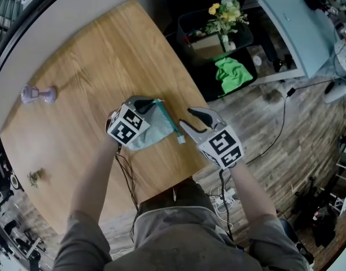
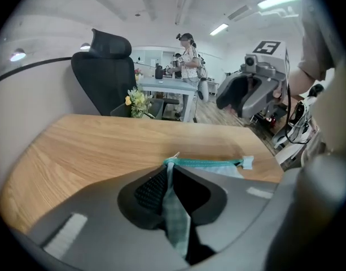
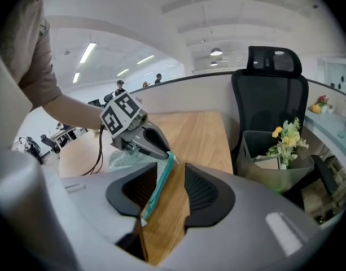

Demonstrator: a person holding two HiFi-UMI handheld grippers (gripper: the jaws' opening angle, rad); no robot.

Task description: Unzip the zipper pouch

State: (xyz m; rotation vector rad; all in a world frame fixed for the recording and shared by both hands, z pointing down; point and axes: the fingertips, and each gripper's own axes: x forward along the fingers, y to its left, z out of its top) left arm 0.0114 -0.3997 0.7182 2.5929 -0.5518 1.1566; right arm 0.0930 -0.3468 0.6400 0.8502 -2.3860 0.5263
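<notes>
A pale green checked zipper pouch (image 1: 147, 133) lies near the front right edge of the wooden table (image 1: 77, 66), its teal zipper (image 1: 170, 120) along the right side. My left gripper (image 1: 150, 105) is shut on the pouch's far corner; in the left gripper view checked fabric (image 2: 175, 219) is pinched between the jaws and the zipper (image 2: 206, 162) runs off to the right. My right gripper (image 1: 185, 117) stands open at the zipper's near end. In the right gripper view the teal zipper (image 3: 158, 191) passes between the open jaws without touching the pads, and the left gripper (image 3: 141, 140) holds the pouch (image 3: 125, 158) beyond.
A small purple dumbbell-shaped thing (image 1: 38, 95) lies at the table's left, a tiny object (image 1: 34, 176) nearer its front left. Off the table's right edge stand a dark bin with flowers (image 1: 223, 16) and a green cloth (image 1: 232, 75). A black office chair (image 3: 268, 95) is beyond.
</notes>
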